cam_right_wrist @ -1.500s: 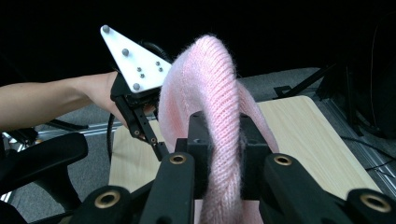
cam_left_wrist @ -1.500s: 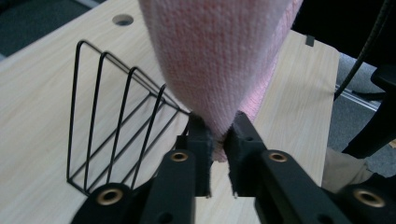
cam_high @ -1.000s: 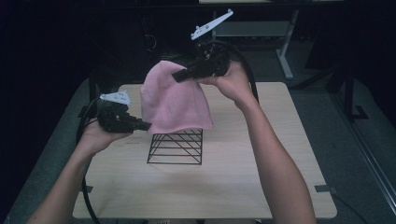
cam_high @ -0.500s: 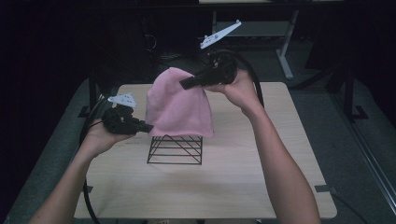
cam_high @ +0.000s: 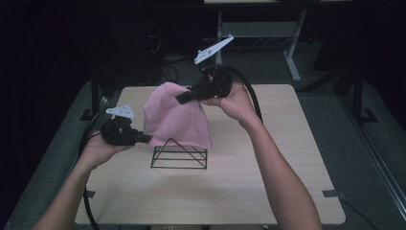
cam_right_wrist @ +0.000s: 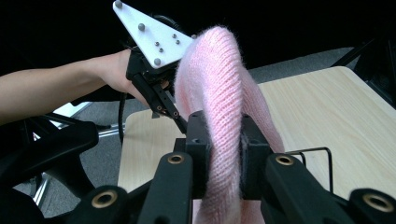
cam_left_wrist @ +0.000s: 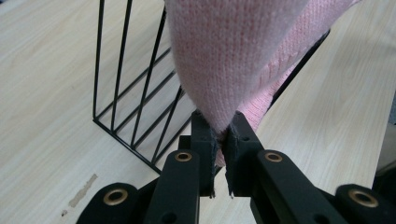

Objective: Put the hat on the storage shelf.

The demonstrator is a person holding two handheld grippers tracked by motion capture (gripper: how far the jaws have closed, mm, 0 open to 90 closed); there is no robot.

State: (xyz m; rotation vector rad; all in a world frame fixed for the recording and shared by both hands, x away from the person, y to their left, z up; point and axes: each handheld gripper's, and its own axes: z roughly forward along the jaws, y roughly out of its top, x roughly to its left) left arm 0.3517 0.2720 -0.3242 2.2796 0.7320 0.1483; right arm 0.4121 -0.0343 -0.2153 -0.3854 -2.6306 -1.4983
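Pink knit cloth held up above black wire rack (mid-table, toward far edge). Left gripper jaws clamped on its lower corner; right gripper jaws clamped on its top fold.

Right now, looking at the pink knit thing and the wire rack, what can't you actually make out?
- High view: the pink knit cloth covers the upper part of the black wire rack, so contact between them is hidden.
- Left gripper view: the cloth's top is cut off by the upper edge.
- Right gripper view: the cloth hides most of the rack.
- What garment the cloth is: unclear.
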